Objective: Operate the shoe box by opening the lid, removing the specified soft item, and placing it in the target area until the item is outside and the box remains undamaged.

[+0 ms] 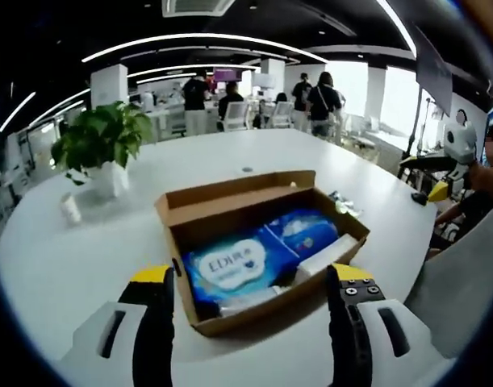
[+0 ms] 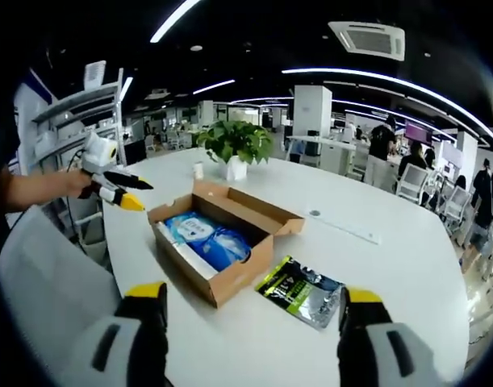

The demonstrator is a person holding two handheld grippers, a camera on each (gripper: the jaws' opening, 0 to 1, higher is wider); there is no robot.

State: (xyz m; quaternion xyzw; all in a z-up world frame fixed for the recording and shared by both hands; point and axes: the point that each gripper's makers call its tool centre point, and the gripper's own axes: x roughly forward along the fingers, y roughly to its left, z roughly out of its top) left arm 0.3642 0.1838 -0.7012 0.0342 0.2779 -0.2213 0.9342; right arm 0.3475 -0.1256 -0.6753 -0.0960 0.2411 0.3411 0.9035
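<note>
**Shoe box open on white table; both grippers released**

Nearest the lens in the left gripper view, the left gripper stands with jaws spread wide, grasping nothing. Between and just beyond them sits the shoe box, lid folded back, long axis running lower left to upper right. Inside lies a blue soft pack, lengthwise along the box. Behind stands a potted plant.

Right gripper view: the right gripper is likewise spread and empty. Right of the box lies a green-black pouch on the table.
</note>
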